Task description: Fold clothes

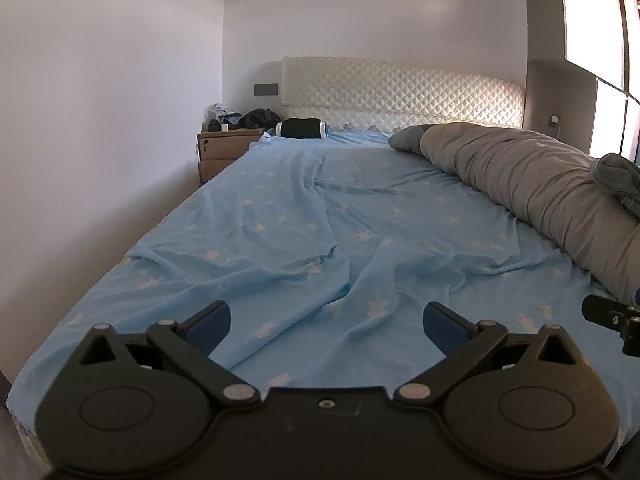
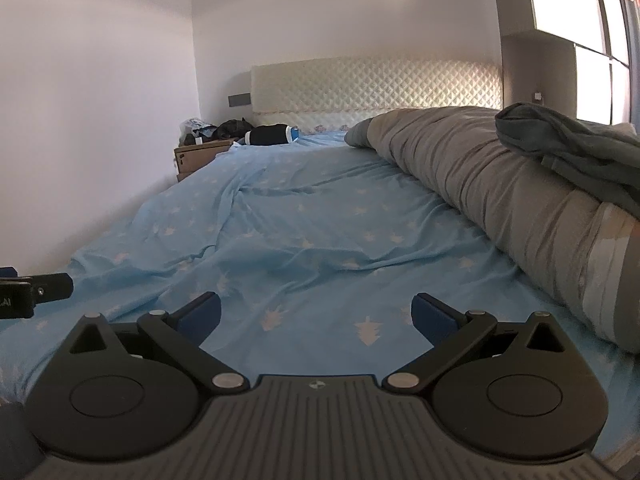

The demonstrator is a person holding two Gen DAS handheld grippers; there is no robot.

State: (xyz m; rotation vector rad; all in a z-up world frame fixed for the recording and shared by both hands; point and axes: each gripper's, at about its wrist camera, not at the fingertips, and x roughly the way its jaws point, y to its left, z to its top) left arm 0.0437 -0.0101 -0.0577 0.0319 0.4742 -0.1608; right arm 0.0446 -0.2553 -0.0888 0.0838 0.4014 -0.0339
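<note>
Left gripper [image 1: 327,322] and right gripper [image 2: 316,316] both spread wide, grasping nothing, over wrinkled light-blue star-print bedsheet [image 1: 304,216], long grey rolled duvet [image 2: 492,184] lengthwise along right side, crumpled dark grey-green garment [image 2: 576,148] atop it, wooden nightstand [image 1: 224,150] far left.

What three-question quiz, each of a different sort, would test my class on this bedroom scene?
1. True or false: the left hand-held gripper is shut on the sheet.
2. Where does the dark garment lie? A) on the nightstand B) on the grey duvet C) between the right hand-held gripper fingers
3. Fill in: the black roll lies near the ____.

Key: 1 false, both grippers are open and empty. 2 B. 3 headboard.
</note>
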